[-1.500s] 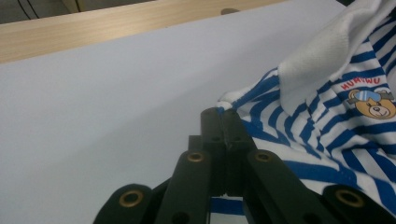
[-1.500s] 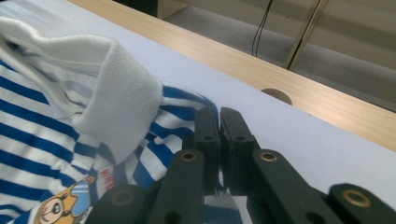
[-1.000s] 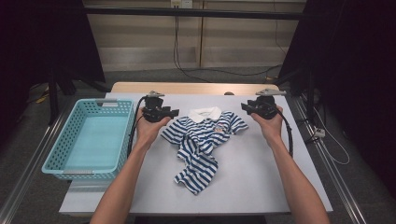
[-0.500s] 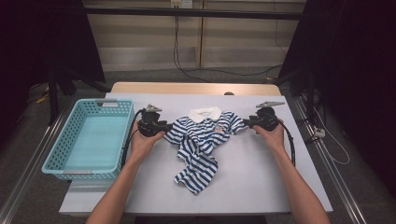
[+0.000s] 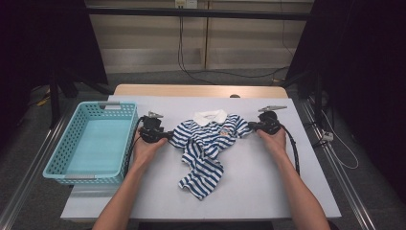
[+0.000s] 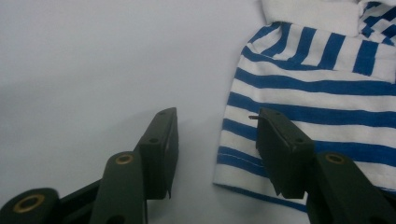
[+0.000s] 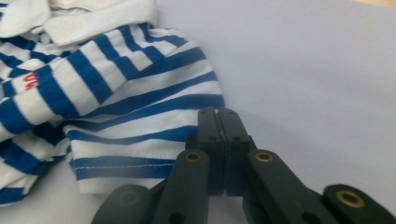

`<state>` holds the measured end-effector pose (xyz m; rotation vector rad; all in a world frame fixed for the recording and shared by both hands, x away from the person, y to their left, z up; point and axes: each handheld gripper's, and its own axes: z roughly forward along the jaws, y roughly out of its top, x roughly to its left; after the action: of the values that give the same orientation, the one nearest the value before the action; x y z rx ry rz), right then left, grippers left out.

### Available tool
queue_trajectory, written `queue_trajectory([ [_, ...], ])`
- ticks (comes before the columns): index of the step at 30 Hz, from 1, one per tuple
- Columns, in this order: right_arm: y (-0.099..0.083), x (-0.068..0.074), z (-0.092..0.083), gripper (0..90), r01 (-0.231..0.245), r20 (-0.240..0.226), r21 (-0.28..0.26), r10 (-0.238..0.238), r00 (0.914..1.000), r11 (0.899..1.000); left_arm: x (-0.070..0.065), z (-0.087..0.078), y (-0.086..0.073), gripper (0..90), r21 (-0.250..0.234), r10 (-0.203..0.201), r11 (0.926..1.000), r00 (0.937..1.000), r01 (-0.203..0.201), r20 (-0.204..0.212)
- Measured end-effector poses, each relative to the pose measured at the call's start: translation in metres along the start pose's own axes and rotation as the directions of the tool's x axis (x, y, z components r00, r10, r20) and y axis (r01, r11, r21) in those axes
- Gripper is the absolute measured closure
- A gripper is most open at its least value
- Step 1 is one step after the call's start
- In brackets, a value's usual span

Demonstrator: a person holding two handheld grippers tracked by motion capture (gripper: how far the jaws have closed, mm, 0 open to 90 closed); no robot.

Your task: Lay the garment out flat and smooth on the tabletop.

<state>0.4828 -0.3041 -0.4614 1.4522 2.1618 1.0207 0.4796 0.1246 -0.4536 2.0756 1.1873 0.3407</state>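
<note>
Striped shirt (image 5: 207, 143) lies crumpled mid-bench, right of the basket (image 5: 91, 141). Left tool (image 6: 212, 140) has just been spreading, sleeve hem between its jaws, unpinched; right tool (image 7: 218, 140) is pressed together beside the other sleeve, apparently empty. Both sit lower than before. Pinch hems squarely, then pull flat.

Blue-white striped polo shirt (image 5: 208, 143) with white collar (image 5: 209, 117) lies face-up mid-worktop, collar at far side, sleeves spread left and right, lower body crumpled and bunched toward near edge.

Lab recording booth — black curtains (image 5: 364, 57), dangling cables (image 5: 181, 43).
</note>
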Motion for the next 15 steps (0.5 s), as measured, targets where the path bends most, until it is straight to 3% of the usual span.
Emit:
queue_trajectory([
  [2, 0.001, -0.003, 0.000, 90.0, 0.026, 0.029, -0.006, -0.025, 0.9993, 1.000, -0.002, 0.000, 0.000, 57.7, 0.004, 0.019, 0.9998, 0.9998, -0.019, -0.010],
  [4, 0.002, -0.008, -0.002, 90.0, 0.015, 0.055, -0.004, -0.015, 0.9984, 1.000, -0.005, 0.000, 0.000, 64.2, 0.011, 0.046, 0.9989, 0.9988, -0.046, -0.016],
  [5, 0.002, -0.012, -0.003, 90.0, 0.019, 0.070, -0.012, -0.018, 0.9974, 1.000, -0.006, 0.002, 0.000, 69.0, -0.015, 0.007, 0.9999, 0.9999, -0.007, -0.008],
  [6, 0.003, -0.017, -0.005, 90.0, 0.012, 0.084, -0.016, -0.011, 0.9964, 1.000, -0.004, 0.001, 0.001, 74.0, 0.017, 0.045, 0.9988, 0.9989, -0.045, -0.015],
  [8, 0.007, -0.025, -0.007, 90.0, 0.003, 0.096, -0.027, 0.000, 0.9954, 1.000, -0.008, 0.004, 0.001, 85.2, -0.006, -0.020, 0.9998, 0.9992, 0.020, 0.035],
  [9, 0.009, -0.026, -0.008, 90.0, -0.007, 0.092, -0.023, 0.009, 0.9957, 1.000, -0.010, 0.005, 0.002, 88.2, -0.007, 0.011, 0.9999, 0.9998, -0.011, 0.016],
  [10, 0.012, -0.027, -0.009, 90.0, 0.001, 0.094, -0.029, 0.002, 0.9956, 1.000, -0.009, 0.004, 0.004, 89.5, 0.021, 0.047, 0.9987, 0.9988, -0.048, 0.011],
  [11, 0.015, -0.027, -0.009, 90.0, 0.012, 0.098, -0.031, -0.009, 0.9951, 0.999, -0.010, 0.005, 0.005, 89.9, 0.014, 0.025, 0.9996, 0.9996, -0.025, 0.013],
  [12, 0.017, -0.026, -0.009, 90.0, 0.024, 0.104, -0.037, -0.020, 0.9943, 0.999, -0.008, 0.005, 0.006, 90.0, 0.025, 0.034, 0.9991, 0.9993, -0.035, 0.015],
  [13, 0.019, -0.025, -0.010, 90.0, 0.018, 0.106, -0.033, -0.014, 0.9942, 0.999, -0.010, 0.008, 0.007, 90.0, -0.003, -0.030, 0.9995, 0.9994, 0.030, 0.019],
  [14, 0.021, -0.026, -0.009, 90.0, 0.030, 0.108, -0.033, -0.026, 0.9937, 0.999, -0.004, 0.007, 0.010, 90.0, 0.023, 0.028, 0.9993, 0.9995, -0.029, 0.011],
  [15, 0.023, -0.026, -0.010, 90.0, 0.029, 0.114, -0.033, -0.025, 0.9931, 0.999, -0.002, 0.008, 0.011, 90.0, 0.019, -0.013, 0.9997, 0.9999, 0.013, 0.010],
])
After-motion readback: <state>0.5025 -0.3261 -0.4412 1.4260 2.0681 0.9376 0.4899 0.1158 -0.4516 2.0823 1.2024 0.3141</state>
